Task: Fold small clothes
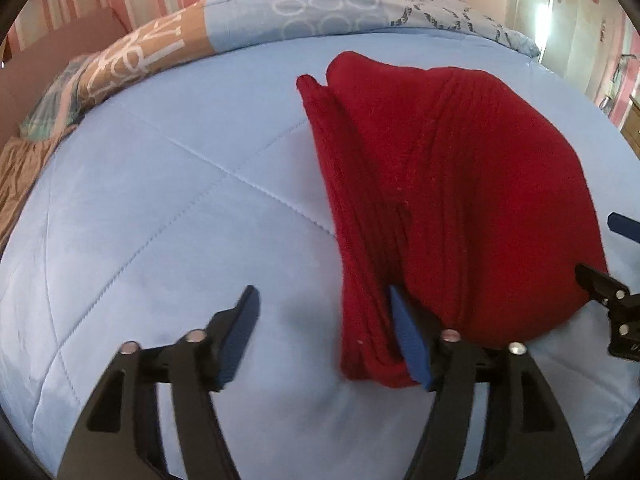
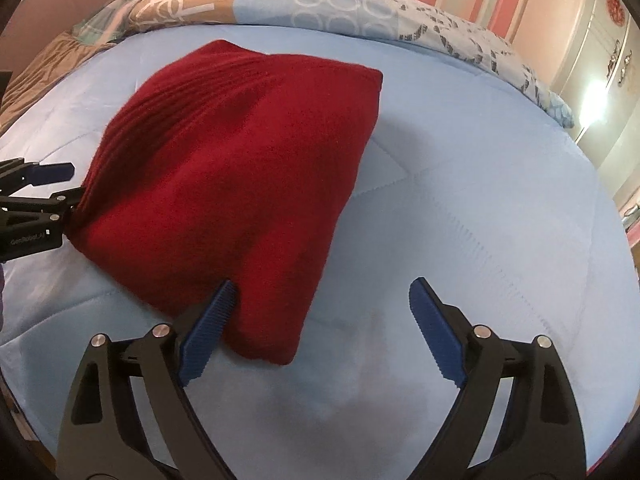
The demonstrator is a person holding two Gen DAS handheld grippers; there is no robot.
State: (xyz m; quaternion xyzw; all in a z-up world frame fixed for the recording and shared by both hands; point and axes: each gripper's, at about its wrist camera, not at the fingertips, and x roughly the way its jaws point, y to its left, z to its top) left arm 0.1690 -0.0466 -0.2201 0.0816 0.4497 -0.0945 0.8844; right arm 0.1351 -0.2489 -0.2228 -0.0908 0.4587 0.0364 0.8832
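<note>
The left gripper (image 1: 324, 320) stands wide, its blue pads apart; one pad (image 1: 408, 340) lies against the near left edge of the red sweater (image 1: 460, 184) while the other hangs over bare blue quilt (image 1: 140, 200), so nothing is pinched between them. The right gripper (image 2: 320, 320) is spread wide too: its left pad (image 2: 208, 332) touches or just overlaps the near edge of the red sweater (image 2: 240, 184), its right pad stands over bare quilt (image 2: 500, 220), and it holds nothing. Neither gripper presses on the cloth. The sweater lies folded into a thick, roughly four-sided bundle in the middle of the bed, with its long axis running from the near edge, where both grippers stand, away toward the patterned bedcover (image 2: 320, 4) bunched along the far edge. From the left gripper the bundle lies ahead and to the right; from the right gripper, ahead and to the left, so the two sit at its opposite near corners, about equally close. The fold looks finished or nearly so, judging by the stacked layers visible along the left side. If another fold is due, it would probably carry the near edge toward the far one, along that long axis, with both grippers closing on their own corners first.
</note>
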